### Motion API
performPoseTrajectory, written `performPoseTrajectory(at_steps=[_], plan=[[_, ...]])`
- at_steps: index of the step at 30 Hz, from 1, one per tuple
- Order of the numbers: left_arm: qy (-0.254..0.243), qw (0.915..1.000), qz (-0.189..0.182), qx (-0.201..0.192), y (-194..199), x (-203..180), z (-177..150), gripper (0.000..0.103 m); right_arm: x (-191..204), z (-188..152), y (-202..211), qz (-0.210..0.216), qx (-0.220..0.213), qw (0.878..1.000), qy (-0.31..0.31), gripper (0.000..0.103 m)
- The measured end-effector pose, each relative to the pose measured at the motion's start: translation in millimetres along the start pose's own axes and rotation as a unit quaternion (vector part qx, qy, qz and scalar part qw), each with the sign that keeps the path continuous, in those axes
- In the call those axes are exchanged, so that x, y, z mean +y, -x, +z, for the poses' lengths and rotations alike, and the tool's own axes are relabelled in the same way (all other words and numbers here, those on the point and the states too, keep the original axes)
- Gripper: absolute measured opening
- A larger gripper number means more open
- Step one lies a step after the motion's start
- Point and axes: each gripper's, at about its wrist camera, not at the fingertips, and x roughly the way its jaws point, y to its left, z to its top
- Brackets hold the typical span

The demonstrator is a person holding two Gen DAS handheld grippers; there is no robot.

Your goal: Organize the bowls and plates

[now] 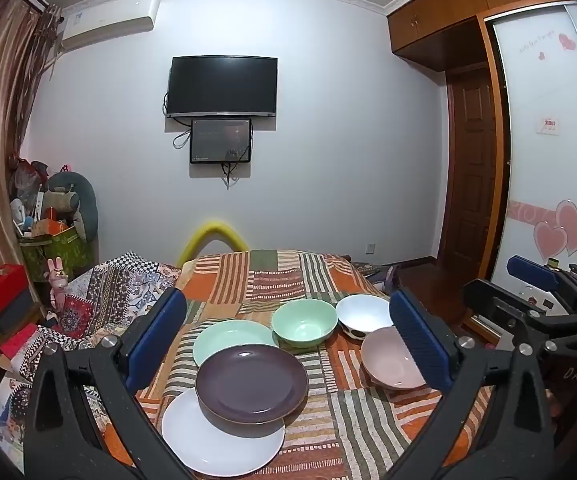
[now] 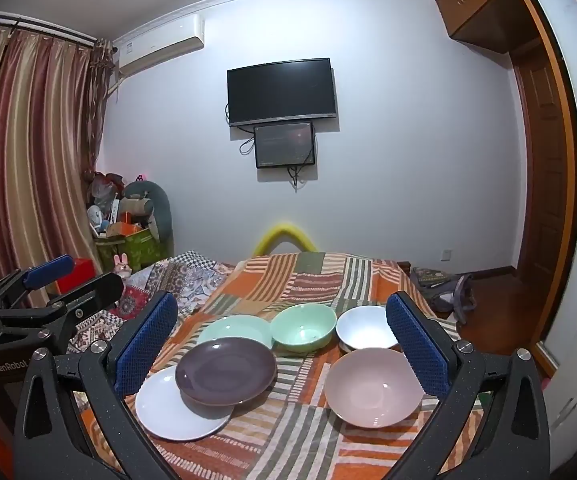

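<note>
Plates (image 1: 251,384) between open left tool (image 1: 288,336) fingers

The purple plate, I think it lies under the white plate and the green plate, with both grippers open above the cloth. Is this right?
Not quite. The purple plate lies on top, overlapping the white plate and green plate, as the left wrist view shows. Both grippers, left and right, are indeed open.

I see a glossy, smooth purple plate (image 1: 251,383) on a glazed white plate (image 1: 224,438), lying on matt woven striped cloth (image 1: 272,280), with rough, dimpled blue claw pads (image 2: 418,346).
</note>
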Motion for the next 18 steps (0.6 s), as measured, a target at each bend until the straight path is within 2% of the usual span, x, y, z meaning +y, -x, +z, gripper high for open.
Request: performPoseTrajectory(at_steps=[18], plan=[[0.000,1.0000,0.001,0.001,-1.2,-1.2,1.0,0.103,-3.0,-0.2,0.9,0.000,-0.002,1.000,-0.001,0.103]])
